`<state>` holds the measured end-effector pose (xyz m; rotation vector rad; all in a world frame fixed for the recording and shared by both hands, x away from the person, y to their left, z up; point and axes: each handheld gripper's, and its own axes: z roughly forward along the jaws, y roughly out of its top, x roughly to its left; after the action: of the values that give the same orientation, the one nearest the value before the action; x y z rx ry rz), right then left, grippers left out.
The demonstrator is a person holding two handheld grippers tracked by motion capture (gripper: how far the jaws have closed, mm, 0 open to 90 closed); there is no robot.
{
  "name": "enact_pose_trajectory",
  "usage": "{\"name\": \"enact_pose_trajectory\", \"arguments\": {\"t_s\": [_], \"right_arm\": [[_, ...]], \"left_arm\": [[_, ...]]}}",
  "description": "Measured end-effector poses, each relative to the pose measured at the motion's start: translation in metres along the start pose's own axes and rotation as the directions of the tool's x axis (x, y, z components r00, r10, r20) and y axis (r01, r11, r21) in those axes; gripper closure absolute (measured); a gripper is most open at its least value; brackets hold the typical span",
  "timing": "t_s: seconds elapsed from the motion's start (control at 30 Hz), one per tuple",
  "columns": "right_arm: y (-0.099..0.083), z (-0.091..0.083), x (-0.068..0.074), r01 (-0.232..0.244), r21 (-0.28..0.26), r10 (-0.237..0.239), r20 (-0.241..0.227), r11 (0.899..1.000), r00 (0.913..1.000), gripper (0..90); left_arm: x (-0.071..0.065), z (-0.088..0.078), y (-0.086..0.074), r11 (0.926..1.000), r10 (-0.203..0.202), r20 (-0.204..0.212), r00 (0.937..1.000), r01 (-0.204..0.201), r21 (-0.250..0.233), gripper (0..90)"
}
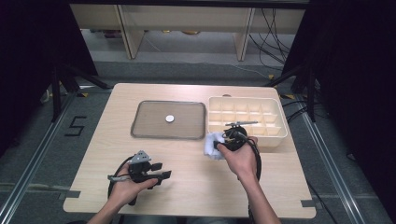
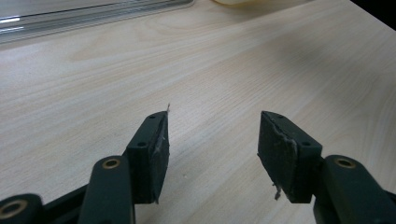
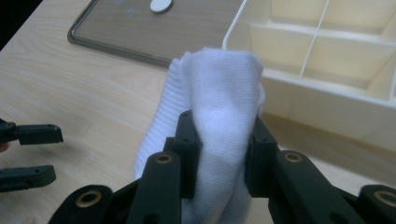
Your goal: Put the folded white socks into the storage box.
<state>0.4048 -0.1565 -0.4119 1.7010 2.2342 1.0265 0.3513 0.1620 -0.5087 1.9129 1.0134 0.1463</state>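
My right gripper point(image 1: 218, 145) is shut on a white ribbed cloth point(image 1: 211, 146), bunched like a rolled sock, and holds it just above the table by the front left corner of a cream compartment box point(image 1: 245, 99). In the right gripper view the cloth point(image 3: 219, 84) bulges up between the two jaws of the right gripper point(image 3: 219, 135). My left gripper point(image 1: 161, 170) is at the table's near left, open with nothing between its jaws, which stand wide over bare wood in the left gripper view point(image 2: 212, 140). It also appears at the left edge of the right gripper view point(image 3: 46, 154).
A grey rimmed tray point(image 1: 154, 121) lies at the middle back of the wooden table point(image 1: 196, 182), with a small white disc point(image 1: 170, 118) on it. The box wall point(image 3: 303, 93) and the tray rim point(image 3: 107, 44) lie just beyond the cloth. Dark floor surrounds the table.
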Motion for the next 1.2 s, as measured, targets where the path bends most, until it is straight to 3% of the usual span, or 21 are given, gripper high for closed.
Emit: {"name": "enact_pose_trajectory", "arguments": {"t_s": [0.1,0.17,0.2,0.4,0.53,0.57,0.6,0.67,0.8,0.83,0.87,0.93,1.03,1.07,1.13,1.2], "right_arm": [[0.007,-0.003,-0.003,0.018,-0.017,-0.018,0.000,1.000,0.9998,71.8],[0.012,-0.005,-0.003,0.005,-0.023,-0.005,0.011,1.000,0.9999,71.8],[0.014,-0.004,-0.006,0.044,-0.045,-0.043,0.016,0.998,0.9989,71.8],[0.022,-0.008,-0.011,0.053,-0.073,-0.051,0.026,0.996,0.9984,71.8],[0.028,-0.011,-0.010,0.022,-0.079,-0.018,0.046,0.997,0.9988,71.8],[0.030,-0.011,-0.012,0.048,-0.081,-0.043,0.061,0.996,0.9972,71.8],[0.031,-0.012,-0.008,-0.004,-0.079,0.008,0.048,0.997,0.9988,71.8],[0.034,-0.011,-0.010,0.029,-0.100,-0.024,0.054,0.995,0.9983,71.8],[0.040,-0.013,-0.010,0.021,-0.104,-0.015,0.066,0.994,0.9977,71.8],[0.041,-0.013,-0.007,-0.017,-0.101,0.024,0.065,0.995,0.9976,71.8],[0.042,-0.013,-0.010,0.016,-0.104,-0.009,0.070,0.994,0.9975,71.8],[0.044,-0.013,-0.010,0.002,-0.106,0.006,0.072,0.994,0.9974,71.8],[0.046,-0.013,-0.012,0.017,-0.124,-0.007,0.080,0.992,0.9968,71.8],[0.046,-0.014,-0.010,-0.009,-0.117,0.018,0.077,0.993,0.9968,71.8],[0.047,-0.014,-0.012,-0.001,-0.117,0.010,0.080,0.993,0.9967,71.8],[0.048,-0.015,-0.011,-0.022,-0.117,0.031,0.078,0.993,0.9964,71.8]], "left_arm": [[-0.001,0.000,0.000,1.0000,0.000,0.003,1.0000,0.000,0.002,42.6],[-0.001,0.000,0.000,1.0000,-0.002,0.000,1.0000,0.002,-0.001,42.6],[-0.001,0.000,0.000,1.0000,-0.001,0.001,1.0000,0.001,0.000,42.6],[-0.001,0.000,0.000,1.0000,-0.006,0.003,1.0000,0.006,0.000,42.5],[-0.002,0.001,0.000,1.0000,-0.009,0.005,0.9999,0.009,-0.001,42.3],[-0.001,0.001,0.000,1.0000,-0.005,0.005,1.0000,0.005,0.003,42.3],[-0.002,0.001,0.001,1.0000,-0.007,0.006,1.0000,0.007,0.001,42.2],[-0.002,0.001,0.001,1.0000,-0.008,0.008,0.9999,0.008,-0.004,42.2],[-0.001,0.001,0.001,0.9999,-0.009,0.006,0.9999,0.009,-0.004,41.9],[-0.001,0.001,0.001,1.0000,-0.009,0.006,0.9999,0.009,-0.004,41.8],[-0.001,0.001,0.001,0.9999,-0.009,0.007,0.9999,0.009,-0.004,41.6],[-0.001,0.001,0.001,0.9999,-0.009,0.006,0.9999,0.009,-0.004,41.3],[-0.001,0.000,0.001,1.0000,-0.009,0.001,1.0000,0.009,-0.002,41.2],[-0.001,0.000,0.001,1.0000,-0.008,0.000,1.0000,0.008,-0.003,41.1],[-0.001,0.000,0.001,0.9999,-0.010,0.002,1.0000,0.010,-0.007,41.1],[-0.001,0.000,0.001,0.9999,-0.010,0.004,0.9999,0.010,-0.006,41.0]]}}
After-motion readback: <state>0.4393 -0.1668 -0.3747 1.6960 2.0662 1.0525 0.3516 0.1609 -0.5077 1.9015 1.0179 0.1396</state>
